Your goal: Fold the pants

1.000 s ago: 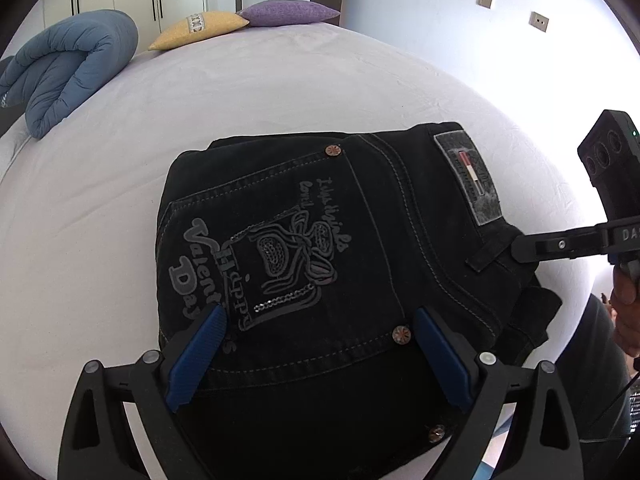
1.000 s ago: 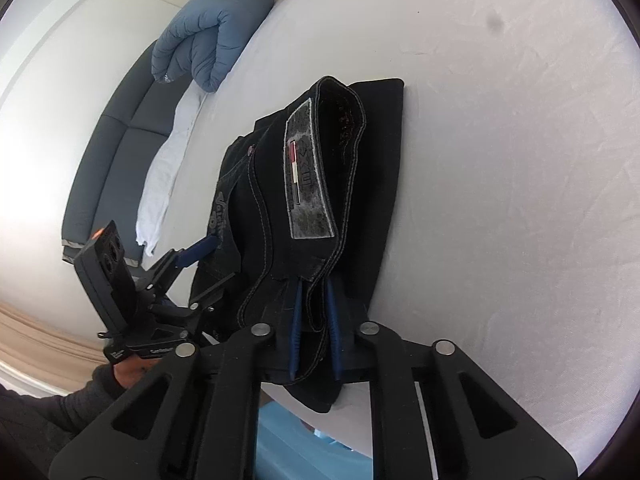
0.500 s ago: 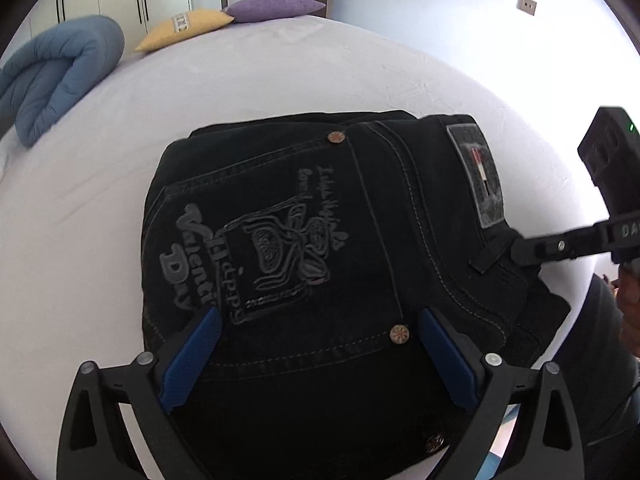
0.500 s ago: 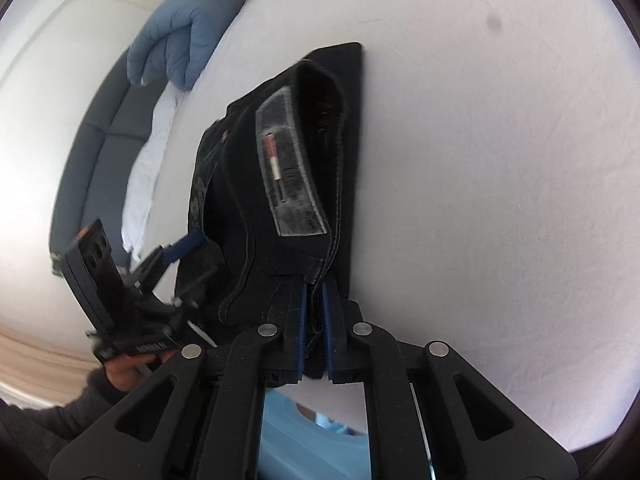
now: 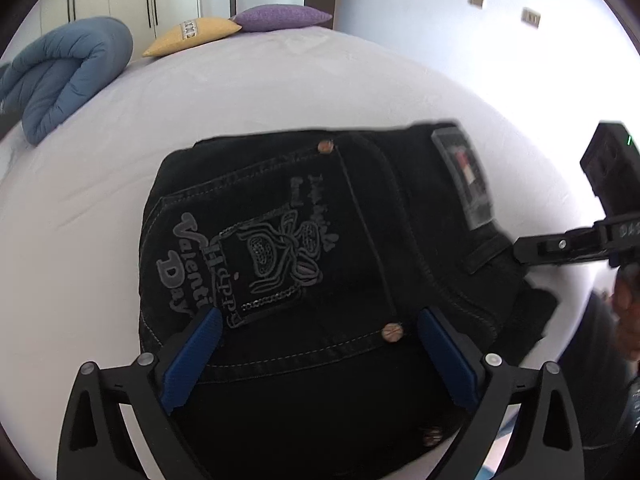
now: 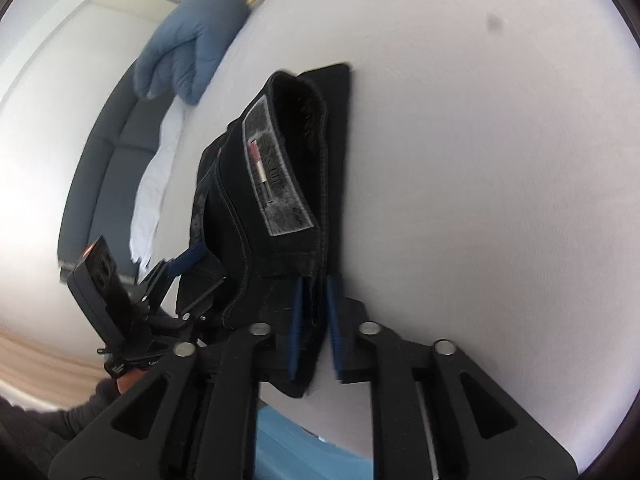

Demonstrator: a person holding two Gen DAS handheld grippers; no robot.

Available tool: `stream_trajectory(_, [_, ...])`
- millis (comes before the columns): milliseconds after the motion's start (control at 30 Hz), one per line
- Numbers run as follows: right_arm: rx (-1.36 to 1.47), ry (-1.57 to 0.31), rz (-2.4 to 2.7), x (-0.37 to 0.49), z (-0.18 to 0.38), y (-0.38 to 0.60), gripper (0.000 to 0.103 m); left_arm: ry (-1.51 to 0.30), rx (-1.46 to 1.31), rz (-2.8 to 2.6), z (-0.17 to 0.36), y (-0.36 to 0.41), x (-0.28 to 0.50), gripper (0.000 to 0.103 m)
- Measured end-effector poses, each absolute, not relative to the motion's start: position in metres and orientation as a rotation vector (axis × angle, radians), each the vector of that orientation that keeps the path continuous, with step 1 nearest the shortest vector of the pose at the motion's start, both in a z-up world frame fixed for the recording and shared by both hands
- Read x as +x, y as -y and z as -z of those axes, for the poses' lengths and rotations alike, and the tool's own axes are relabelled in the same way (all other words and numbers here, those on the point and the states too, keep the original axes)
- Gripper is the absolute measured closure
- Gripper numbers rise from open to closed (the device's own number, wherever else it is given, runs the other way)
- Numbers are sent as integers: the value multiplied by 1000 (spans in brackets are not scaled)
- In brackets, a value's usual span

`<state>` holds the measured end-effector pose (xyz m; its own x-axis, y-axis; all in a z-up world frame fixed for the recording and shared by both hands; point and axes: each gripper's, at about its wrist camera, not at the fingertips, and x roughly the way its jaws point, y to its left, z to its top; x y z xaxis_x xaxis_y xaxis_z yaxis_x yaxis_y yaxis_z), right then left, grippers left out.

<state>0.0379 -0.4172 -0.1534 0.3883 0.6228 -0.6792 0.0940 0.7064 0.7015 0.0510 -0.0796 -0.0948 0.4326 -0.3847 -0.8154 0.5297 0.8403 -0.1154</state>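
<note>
Black jeans (image 5: 304,264) folded into a compact stack near the front edge of the bed (image 5: 280,88), back pocket with its grey print facing up, waistband patch (image 6: 276,176) toward the right side. Probably the closing step: letting go of the last fold and leaving the stack squared. Best done by easing the pads clear of the waistband without dragging the top layer, then backing straight out along the fabric edge so nothing flips open; a light press on top could settle the layers.

Right claw (image 6: 314,320) at the waistband corner, jaws opening, denim edge between the blue pads with a visible gap on at least one side, so the pinch looks released rather than held. Left claw (image 5: 320,360) spread wide over the near part of the stack, pads straddling the pocket area, gripping nothing; contact with the cloth not clear.

Farther off: rolled blue duvet (image 5: 60,76), yellow pillow (image 5: 192,34), purple pillow (image 5: 280,18).
</note>
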Motion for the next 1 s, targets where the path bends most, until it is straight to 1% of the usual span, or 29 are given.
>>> stream_trajectory(67, [742,-1109,-319,29,140,429,77,-948,134,568,82,73,53,5])
stream_trajectory(167, [773,-994,-309,24,112,442,77,-914,138,524,69,62,64,5])
stream_trajectory(233, [781,-948,-361,33,96,432,77,-916,129,497,67,55,76,8])
stream_trajectory(300, [802,-933,-417,50,91,414,77,-921,128,468,68,51,91,22])
stream_trajectory(333, [817,-931,-444,62,92,402,77,-925,123,460,67,49,101,24])
stream_trajectory(400, [852,-916,-495,84,101,380,77,-946,117,449,68,52,120,34])
stream_trajectory(467, [916,-935,-503,102,119,364,77,-993,139,452,82,61,139,41])
stream_trajectory(500, [957,-947,-487,111,131,362,77,-1013,165,448,90,65,146,41])
stream_trajectory(533, [982,-965,-452,116,146,362,88,-1022,183,444,97,77,152,41])
stream_trajectory(567, [982,-983,-393,119,162,366,101,-1028,195,444,103,79,154,41])
stream_trajectory(600, [1004,-998,-349,124,173,370,103,-1032,205,446,106,80,156,40])
stream_trajectory(667, [1152,-947,-367,118,192,386,103,-1026,230,445,105,83,154,40])
stream_trajectory(733, [1115,-915,-311,109,191,401,103,-1011,238,450,106,83,152,39])
stream_trajectory(800, [1153,-904,-307,101,194,415,103,-1001,241,449,107,83,149,39])
stream_trajectory(900, [1078,-895,-298,89,170,415,103,-1002,239,446,108,82,153,39])
stream_trajectory(933, [1068,-887,-340,84,160,411,101,-1001,241,445,108,83,152,39])
stream_trajectory(1000, [1010,-875,-442,78,139,390,101,-999,242,444,106,84,152,39])
